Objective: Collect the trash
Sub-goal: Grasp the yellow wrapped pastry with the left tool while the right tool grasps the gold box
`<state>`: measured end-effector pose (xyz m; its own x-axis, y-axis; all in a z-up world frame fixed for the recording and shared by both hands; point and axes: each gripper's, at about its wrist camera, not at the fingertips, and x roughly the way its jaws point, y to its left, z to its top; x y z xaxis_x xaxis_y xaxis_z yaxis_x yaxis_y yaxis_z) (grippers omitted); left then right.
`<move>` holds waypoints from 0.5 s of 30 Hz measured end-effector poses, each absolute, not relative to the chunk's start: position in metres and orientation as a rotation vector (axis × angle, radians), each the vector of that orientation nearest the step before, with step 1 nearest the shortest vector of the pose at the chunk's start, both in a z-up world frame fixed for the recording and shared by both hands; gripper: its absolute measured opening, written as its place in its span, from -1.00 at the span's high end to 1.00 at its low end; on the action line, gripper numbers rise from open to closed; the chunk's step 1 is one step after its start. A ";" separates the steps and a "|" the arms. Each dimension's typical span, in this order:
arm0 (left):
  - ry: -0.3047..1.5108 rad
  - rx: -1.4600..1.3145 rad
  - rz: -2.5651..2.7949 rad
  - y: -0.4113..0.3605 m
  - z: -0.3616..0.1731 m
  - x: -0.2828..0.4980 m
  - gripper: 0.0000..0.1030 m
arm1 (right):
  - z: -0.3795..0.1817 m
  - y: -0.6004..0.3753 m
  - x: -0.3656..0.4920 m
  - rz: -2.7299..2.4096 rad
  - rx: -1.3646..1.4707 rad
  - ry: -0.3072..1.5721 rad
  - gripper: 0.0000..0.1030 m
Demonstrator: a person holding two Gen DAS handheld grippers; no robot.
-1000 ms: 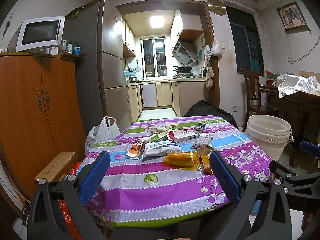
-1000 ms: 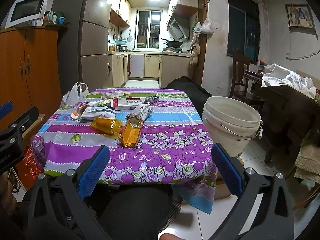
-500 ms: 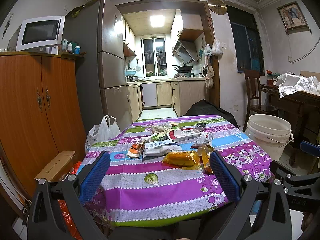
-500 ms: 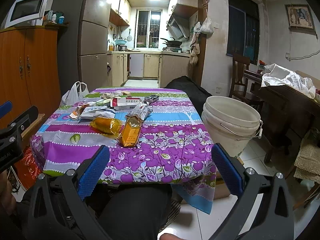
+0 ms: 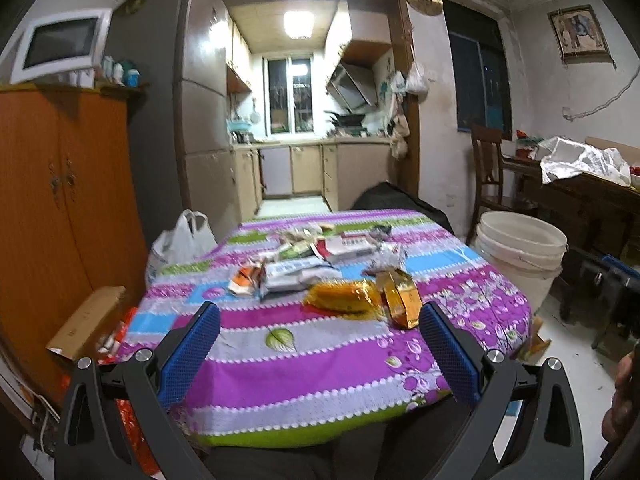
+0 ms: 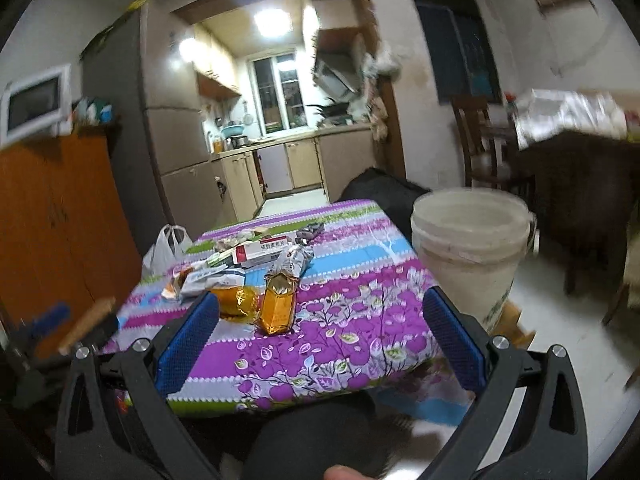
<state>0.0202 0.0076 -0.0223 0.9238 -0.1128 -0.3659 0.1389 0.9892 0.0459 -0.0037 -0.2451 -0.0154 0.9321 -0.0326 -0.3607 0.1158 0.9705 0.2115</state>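
- Both grippers have advanced toward the table since the earlier frames; the right view is now tilted and blurred.
- Trash lies mid-table on the purple floral tablecloth [image 5: 304,364]: amber faceted plastic bottle [image 6: 278,306], orange-yellow crinkled wrapper [image 5: 344,300], white snack packets [image 5: 294,276], red-and-white carton [image 6: 260,252].
- Left gripper [image 5: 318,350]: jaws wide apart, empty, short of the wrapper.
- Right gripper [image 6: 320,346]: jaws wide apart, empty, near the bottle.
- White plastic bucket [image 6: 470,246] stands beside the table's right edge.
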 end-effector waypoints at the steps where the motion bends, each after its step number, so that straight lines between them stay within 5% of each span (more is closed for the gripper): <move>1: 0.386 0.064 -0.128 0.009 -0.025 0.027 -0.92 | -0.017 -0.248 -0.002 -0.070 0.259 0.370 -0.90; 9: 0.277 0.168 -0.011 0.038 -0.010 0.080 -0.92 | -0.053 -0.264 0.047 -0.014 0.356 0.512 -0.90; 15: 0.481 0.201 -0.031 0.074 -0.048 0.139 -0.92 | -0.067 -0.255 0.089 0.008 0.316 0.613 -0.90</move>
<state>0.1387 0.0741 -0.0478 0.8863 0.0174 -0.4629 0.0771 0.9798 0.1844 0.0894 -0.2547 -0.0673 0.8195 0.1007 -0.5641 0.0854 0.9520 0.2940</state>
